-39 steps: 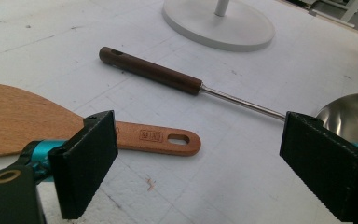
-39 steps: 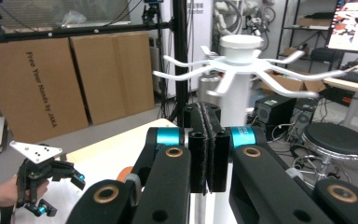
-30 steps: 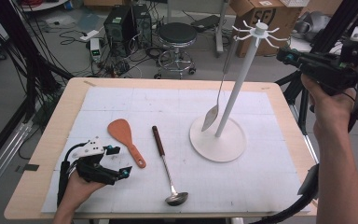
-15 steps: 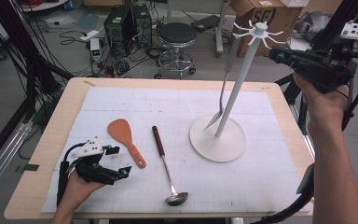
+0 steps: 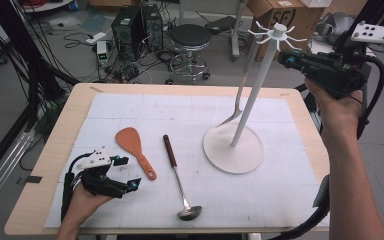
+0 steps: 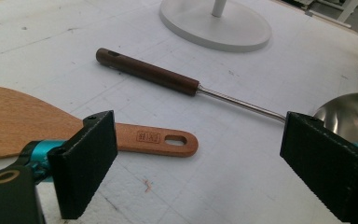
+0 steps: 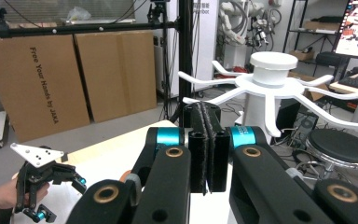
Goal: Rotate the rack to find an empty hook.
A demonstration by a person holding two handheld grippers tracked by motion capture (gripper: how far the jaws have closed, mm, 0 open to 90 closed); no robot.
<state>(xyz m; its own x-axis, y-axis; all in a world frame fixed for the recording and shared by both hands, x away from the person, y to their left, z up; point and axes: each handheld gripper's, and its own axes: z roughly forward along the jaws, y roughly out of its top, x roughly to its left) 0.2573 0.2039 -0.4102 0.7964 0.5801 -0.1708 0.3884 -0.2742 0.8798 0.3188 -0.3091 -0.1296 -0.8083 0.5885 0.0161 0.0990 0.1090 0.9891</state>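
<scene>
Lying near stand (image 5: 233, 150): ladle (image 5: 180, 182), spatula (image 5: 134, 149).

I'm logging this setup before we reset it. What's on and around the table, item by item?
Rack: one, white, round base on the table's right half, hooked arms on top.
Spatula hung on the rack: one, silver, left of the pole.
Rice paddle: one, orange-brown wood, flat on the mat, left of centre.
Ladle: one, steel with dark wooden handle, flat beside the paddle.
Mat: one, white, covering the table.
Stool: one, black, behind the table.
Left tool: black, open, resting near the paddle.
Right tool: black, shut, empty, raised beside the rack's top.
</scene>
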